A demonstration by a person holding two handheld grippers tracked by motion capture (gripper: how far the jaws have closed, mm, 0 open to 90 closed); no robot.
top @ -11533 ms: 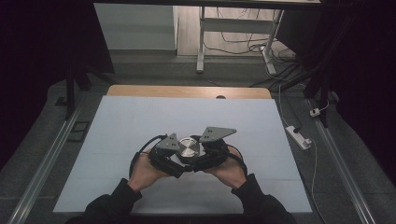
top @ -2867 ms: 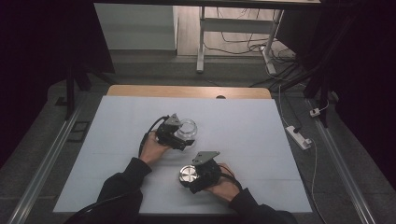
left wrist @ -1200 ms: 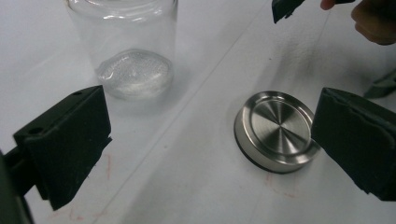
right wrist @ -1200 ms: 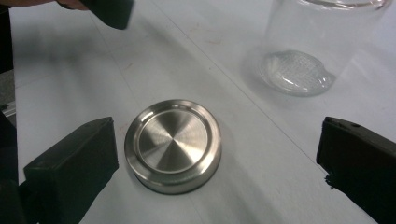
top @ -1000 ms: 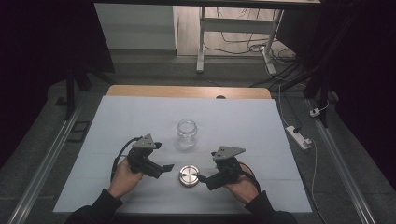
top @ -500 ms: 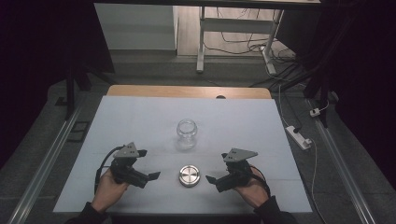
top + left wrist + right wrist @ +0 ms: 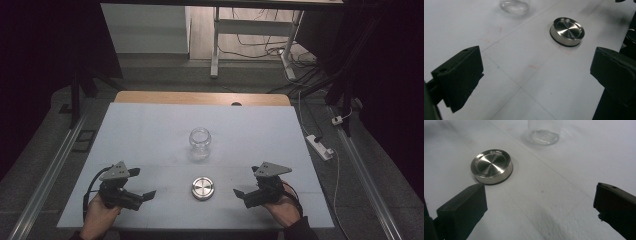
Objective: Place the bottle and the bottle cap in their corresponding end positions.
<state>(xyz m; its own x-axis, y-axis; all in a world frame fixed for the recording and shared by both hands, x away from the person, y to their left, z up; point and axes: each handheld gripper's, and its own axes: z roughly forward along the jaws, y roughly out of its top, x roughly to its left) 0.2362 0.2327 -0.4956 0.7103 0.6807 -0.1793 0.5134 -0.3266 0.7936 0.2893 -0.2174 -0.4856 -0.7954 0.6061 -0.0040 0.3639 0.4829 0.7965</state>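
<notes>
Lid (image 7: 202,188) and jar (image 7: 199,143) are the things in hand here: the round steel lid lies flat on the white table (image 7: 150,130), near the front edge and midway between the two grippers, its black rubber ring touching the surface. The clear glass jar stands upright and open-mouthed just behind it, a little apart, not touching.

Both tools are empty. Seen from the high view, the left gripper (image 7: 141,195) rests low on the table to the left of the lid, its jaws spread wide with nothing between them; the right gripper (image 7: 241,194) mirrors it on the other side, jaws equally wide and bare. Each gripper's own view confirms this (only bare table and the lid farther off show between the black jaws).

My reading is that the lid is off and the hands sit at rest, so this is either the close of an unscrewing or the pause before refitting. If the lid is to go back on, one gripper would need to steady the jar by its body while the other takes the lid by its rim, which is shallow and slick, so a level, centred pinch seems called for.
</notes>
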